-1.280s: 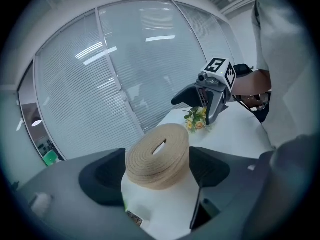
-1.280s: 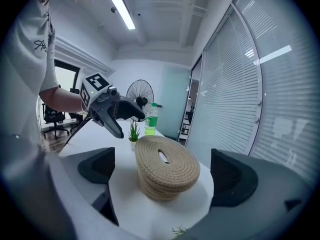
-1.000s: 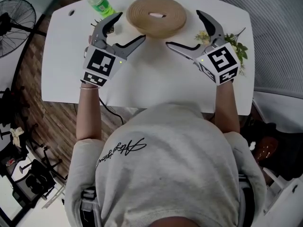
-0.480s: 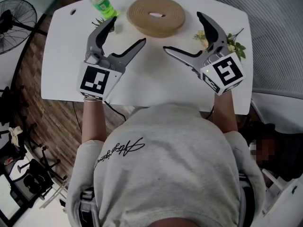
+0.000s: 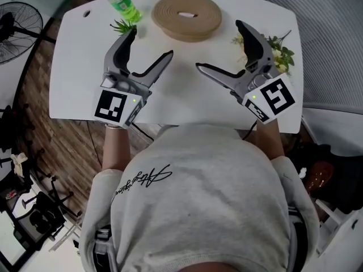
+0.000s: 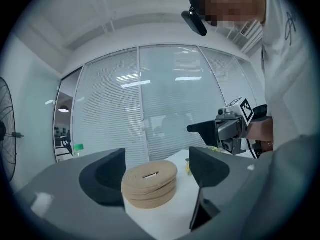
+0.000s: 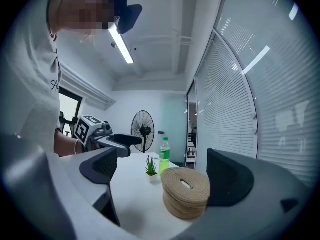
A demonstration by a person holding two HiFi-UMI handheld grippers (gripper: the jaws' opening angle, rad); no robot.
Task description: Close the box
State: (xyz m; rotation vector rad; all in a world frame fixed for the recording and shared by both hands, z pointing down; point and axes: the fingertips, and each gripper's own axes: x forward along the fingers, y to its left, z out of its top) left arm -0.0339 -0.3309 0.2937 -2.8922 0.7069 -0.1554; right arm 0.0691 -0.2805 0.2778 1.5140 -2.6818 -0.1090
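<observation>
A: Gripper check: left gripper [image 5: 151,43], right gripper [image 5: 219,45]?
B: Both jaws wide apart, nothing held, above the desk [image 5: 74,67]. Woven box [image 5: 187,35] sits near desk's far edge, ahead of both, untouched. Lid [image 5: 170,10] seems on, can't confirm.

Office setting. Glazed partition walls with slatted blinds [image 6: 165,109], ceiling strip light [image 7: 121,45], pedestal fan [image 7: 142,130]. White bench [image 5: 187,101] on wood-plank floor [image 5: 34,106]; wheeled office chair [image 5: 37,214] off to one side.
</observation>
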